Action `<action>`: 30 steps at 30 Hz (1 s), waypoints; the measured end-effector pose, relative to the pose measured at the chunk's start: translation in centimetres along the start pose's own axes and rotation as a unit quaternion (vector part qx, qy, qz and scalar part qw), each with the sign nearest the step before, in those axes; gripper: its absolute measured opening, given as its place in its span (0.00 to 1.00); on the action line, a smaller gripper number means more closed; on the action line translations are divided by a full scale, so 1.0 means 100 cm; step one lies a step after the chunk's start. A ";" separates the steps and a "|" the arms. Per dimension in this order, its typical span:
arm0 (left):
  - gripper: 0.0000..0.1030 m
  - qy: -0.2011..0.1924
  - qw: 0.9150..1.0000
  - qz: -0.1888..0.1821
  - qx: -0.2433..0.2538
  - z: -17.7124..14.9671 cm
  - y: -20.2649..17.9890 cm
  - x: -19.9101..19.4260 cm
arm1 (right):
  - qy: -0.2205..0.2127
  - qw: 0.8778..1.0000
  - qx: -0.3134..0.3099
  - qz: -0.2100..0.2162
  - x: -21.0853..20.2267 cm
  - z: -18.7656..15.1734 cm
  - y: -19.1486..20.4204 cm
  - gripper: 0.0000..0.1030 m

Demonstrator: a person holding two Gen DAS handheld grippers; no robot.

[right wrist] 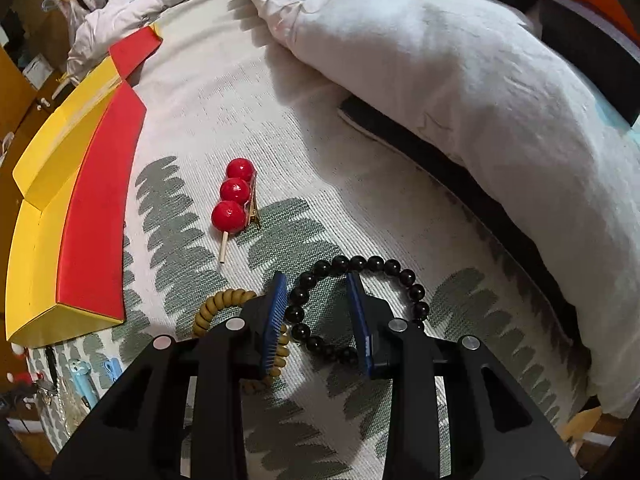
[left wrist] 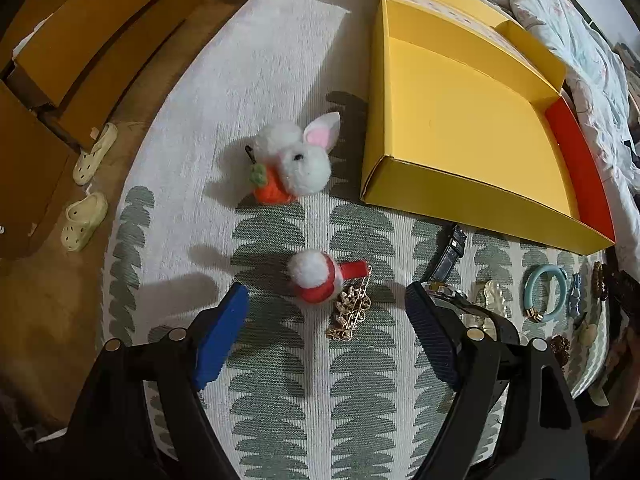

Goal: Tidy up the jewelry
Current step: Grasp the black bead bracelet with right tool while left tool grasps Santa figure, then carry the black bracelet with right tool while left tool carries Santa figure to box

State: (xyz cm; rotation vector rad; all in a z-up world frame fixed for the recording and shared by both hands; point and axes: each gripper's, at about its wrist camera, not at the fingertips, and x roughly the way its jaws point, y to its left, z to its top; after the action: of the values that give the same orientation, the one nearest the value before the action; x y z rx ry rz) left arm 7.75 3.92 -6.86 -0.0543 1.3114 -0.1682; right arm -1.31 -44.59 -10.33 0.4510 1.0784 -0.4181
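L claw (left wrist: pixel 326 320) wide apart over fluffy pom-pom clip (left wrist: pixel 318 276), R claw (right wrist: pixel 318 312) parted astride glossy black bead bracelet (right wrist: pixel 400 272)

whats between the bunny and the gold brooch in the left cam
A red and white pompom clip lies between the bunny and the gold brooch, touching the brooch, as the left wrist view shows.

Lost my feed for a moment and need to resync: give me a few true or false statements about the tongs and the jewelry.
1. The yellow box holds no jewelry. True.
2. The left tongs grip the gold brooch. False: they are open above it.
3. The right tongs are open over the black bead bracelet. True.
4. The red ball clip lies in the box. False: it lies on the cloth beside it.
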 end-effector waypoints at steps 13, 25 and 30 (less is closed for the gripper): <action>0.35 0.017 1.000 -0.012 -0.001 0.000 -0.001 0.008 | -0.001 0.999 -0.037 -0.039 0.006 -0.008 0.018 0.12; 0.11 0.006 1.000 -0.018 0.003 0.006 -0.002 0.009 | -0.004 0.999 -0.025 -0.022 0.001 -0.009 0.010 0.10; 0.09 -0.008 1.000 -0.025 0.005 0.003 -0.003 0.000 | -0.018 1.000 -0.010 -0.007 -0.013 -0.009 0.000 0.10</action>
State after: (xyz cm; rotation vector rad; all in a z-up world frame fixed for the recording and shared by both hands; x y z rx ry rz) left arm 8.05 3.56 -6.76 -0.0793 1.2942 -0.2162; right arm -2.53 -44.00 -9.55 0.4177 1.0497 -0.4266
